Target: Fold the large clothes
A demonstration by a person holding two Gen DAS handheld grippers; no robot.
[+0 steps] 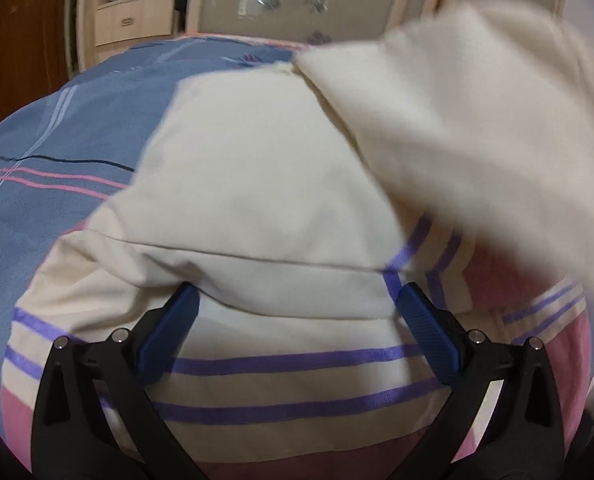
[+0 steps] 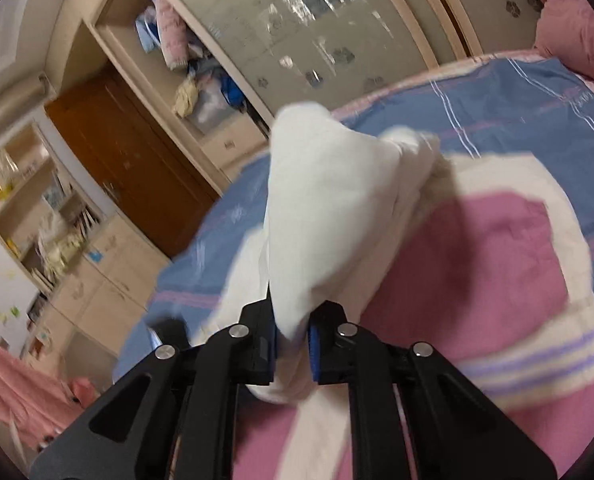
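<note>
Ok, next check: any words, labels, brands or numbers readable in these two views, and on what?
None can be read.
Pale script on the blue striped bedspread: too blurred.
Print on the pink-and-white soft bundle on the wardrobe shelf: too small.
Sticky notes on the white wall: nothing legible.
Cream-white garment: no label showing.

Striped bedspread [image 1: 57, 140]; wardrobe [image 2: 317, 32]; brown door [image 2: 137, 160]; pink pillow [image 2: 577, 36].

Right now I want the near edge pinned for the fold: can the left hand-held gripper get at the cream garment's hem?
Probably yes: the left hand-held gripper stands open astride the cream garment, nothing between.
</note>
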